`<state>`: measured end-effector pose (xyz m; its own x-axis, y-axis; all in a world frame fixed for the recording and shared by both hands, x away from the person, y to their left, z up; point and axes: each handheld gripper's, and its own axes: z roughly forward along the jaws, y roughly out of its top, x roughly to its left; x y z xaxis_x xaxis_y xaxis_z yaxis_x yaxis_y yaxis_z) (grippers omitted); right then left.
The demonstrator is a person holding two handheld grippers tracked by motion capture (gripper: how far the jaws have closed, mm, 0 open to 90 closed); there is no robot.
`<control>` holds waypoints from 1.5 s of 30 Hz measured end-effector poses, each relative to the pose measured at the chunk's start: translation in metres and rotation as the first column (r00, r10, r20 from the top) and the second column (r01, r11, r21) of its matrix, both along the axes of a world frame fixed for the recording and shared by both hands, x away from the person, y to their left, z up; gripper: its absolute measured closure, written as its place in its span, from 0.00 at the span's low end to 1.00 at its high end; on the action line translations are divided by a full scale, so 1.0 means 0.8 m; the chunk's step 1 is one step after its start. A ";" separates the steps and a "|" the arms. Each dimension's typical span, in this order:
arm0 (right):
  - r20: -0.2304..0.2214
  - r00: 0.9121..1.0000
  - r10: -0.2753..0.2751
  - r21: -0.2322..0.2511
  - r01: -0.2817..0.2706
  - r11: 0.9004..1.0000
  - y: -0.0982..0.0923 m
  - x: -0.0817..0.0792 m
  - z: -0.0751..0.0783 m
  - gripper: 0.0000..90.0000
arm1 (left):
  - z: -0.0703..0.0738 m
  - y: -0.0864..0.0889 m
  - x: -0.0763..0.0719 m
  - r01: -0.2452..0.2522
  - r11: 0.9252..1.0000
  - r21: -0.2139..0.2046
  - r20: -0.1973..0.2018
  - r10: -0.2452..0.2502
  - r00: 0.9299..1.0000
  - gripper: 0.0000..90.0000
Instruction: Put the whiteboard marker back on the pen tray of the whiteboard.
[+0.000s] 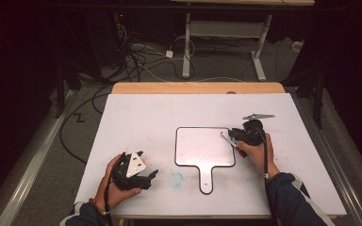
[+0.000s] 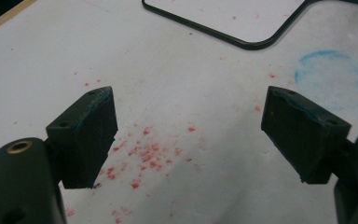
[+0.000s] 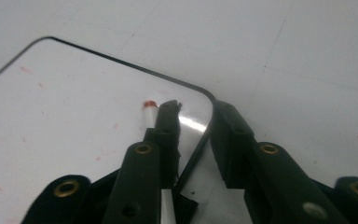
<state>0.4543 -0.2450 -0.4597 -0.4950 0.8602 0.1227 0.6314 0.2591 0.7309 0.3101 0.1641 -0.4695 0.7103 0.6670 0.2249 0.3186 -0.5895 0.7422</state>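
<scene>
White counter carries a black-rimmed paddle-shaped whiteboard at centre; right gripper at its corner grips a red-tipped white marker, left gripper jaws wide, empty

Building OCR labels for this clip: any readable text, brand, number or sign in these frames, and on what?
None readable.
Small whiteboard: red smudges, no writing.
White table cover: red specks and a blue ring stain, no characters.
Marker in right gripper: no label visible.
</scene>
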 end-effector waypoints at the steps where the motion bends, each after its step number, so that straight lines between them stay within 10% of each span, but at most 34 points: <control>1: 0.021 1.000 0.020 -0.011 -0.020 1.000 0.002 -0.001 0.001 0.77 | 0.000 0.000 0.000 0.000 1.000 0.000 0.000 0.000 1.000 0.20; 8: 0.078 0.988 0.134 -0.161 -0.120 0.980 0.022 -0.002 0.001 0.70 | 0.000 -0.001 0.000 -0.002 1.000 -0.002 -0.003 0.002 1.000 0.20; 17: 0.090 0.981 0.170 -0.155 -0.154 0.976 0.020 -0.007 0.009 0.69 | 0.001 0.002 0.000 -0.020 1.000 -0.009 0.002 0.020 1.000 0.20; 22: 0.057 0.948 0.314 -0.207 -0.297 0.932 0.023 -0.019 0.015 0.66 | 0.001 0.001 0.001 -0.014 1.000 -0.005 0.002 0.014 1.000 0.20; 25: 0.029 0.950 0.310 -0.272 -0.291 0.917 0.028 -0.014 0.003 0.67 | 0.001 -0.001 0.000 -0.012 1.000 0.000 0.001 0.012 1.000 0.20; 32: 0.061 0.974 0.219 -0.244 -0.198 0.949 0.013 -0.003 -0.002 0.77 | 0.000 -0.001 0.001 -0.008 1.000 0.006 -0.003 0.008 1.000 0.20; 45: 0.053 0.984 0.168 -0.211 -0.153 0.965 -0.001 -0.005 -0.003 0.66 | 0.002 -0.001 -0.001 -0.003 1.000 0.009 0.003 0.003 1.000 0.20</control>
